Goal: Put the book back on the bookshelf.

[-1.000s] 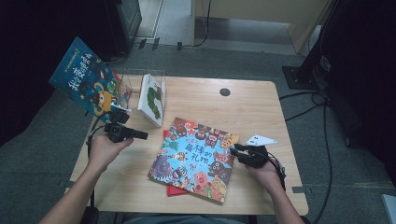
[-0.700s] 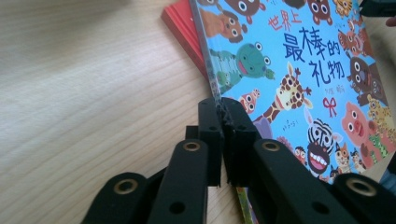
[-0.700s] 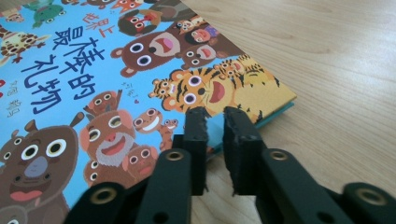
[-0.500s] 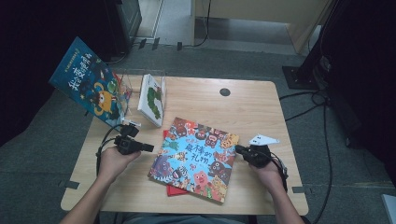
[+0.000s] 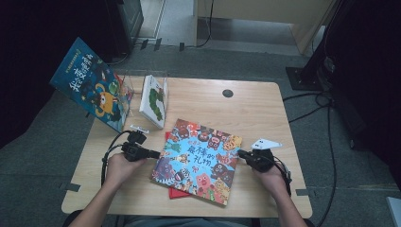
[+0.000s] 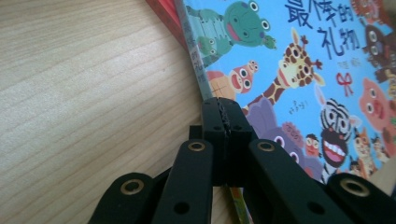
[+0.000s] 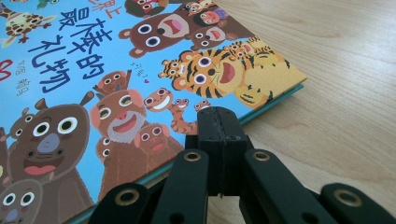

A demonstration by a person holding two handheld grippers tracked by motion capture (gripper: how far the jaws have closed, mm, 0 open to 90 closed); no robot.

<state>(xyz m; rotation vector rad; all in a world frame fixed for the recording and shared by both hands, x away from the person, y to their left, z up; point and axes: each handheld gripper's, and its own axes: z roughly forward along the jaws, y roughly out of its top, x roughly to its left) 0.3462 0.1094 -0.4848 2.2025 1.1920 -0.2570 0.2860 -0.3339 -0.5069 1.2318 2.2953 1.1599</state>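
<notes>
Your left tongs (image 5: 152,153) and right tongs (image 5: 242,153) are both pressed together, empty, each tip at an opposite edge of the animal picture book (image 5: 198,160). It lies flat near the bench's (image 5: 265,109) front edge — squarely between them, over a red book (image 5: 176,193) — so neither hand is nearer.

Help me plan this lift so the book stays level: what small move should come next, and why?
Probably raise both grippers together. The left gripper looks shut on the book's spine edge, and the right gripper looks shut on the opposite edge, while the book lies flat on a red book.
</notes>
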